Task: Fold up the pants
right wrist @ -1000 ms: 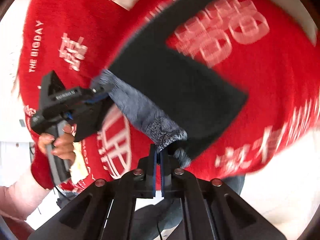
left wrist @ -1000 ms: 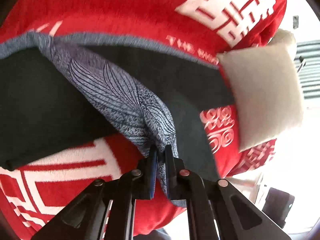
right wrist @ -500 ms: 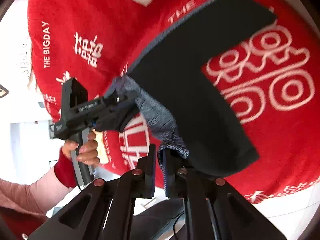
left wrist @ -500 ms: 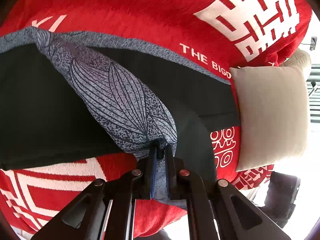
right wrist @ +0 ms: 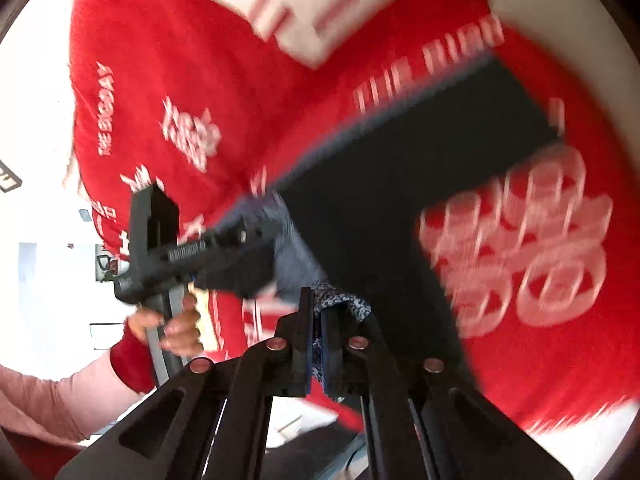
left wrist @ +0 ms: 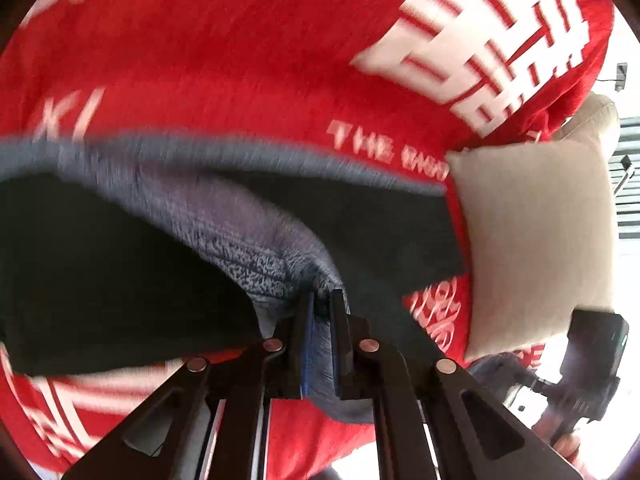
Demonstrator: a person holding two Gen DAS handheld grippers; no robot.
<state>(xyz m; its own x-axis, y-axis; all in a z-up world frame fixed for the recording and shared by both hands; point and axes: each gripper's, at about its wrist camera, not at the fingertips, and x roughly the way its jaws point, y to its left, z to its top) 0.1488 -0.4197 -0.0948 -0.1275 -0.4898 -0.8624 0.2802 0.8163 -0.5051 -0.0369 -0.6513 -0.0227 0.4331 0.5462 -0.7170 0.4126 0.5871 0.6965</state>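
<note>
The pants (left wrist: 100, 280) are dark with a grey-blue leaf-print waistband (left wrist: 224, 224); they hang and lie over a red blanket. My left gripper (left wrist: 322, 300) is shut on the printed band. In the right wrist view the pants (right wrist: 400, 208) spread as a dark shape, and my right gripper (right wrist: 317, 308) is shut on another part of the printed band (right wrist: 340, 300). The left gripper (right wrist: 256, 248) shows there at the left, held by a hand, pinching the band close by. Both views are blurred.
The red blanket (left wrist: 260, 48) with white characters covers the bed; it also shows in the right wrist view (right wrist: 200, 80). A beige pillow (left wrist: 536, 248) lies at the right. The right gripper's body (left wrist: 584, 364) shows at the lower right.
Both grippers keep hold of the waistband and are moving fast, blurring the views. In the right wrist view the left gripper has come closer, and the pants have shifted.
</note>
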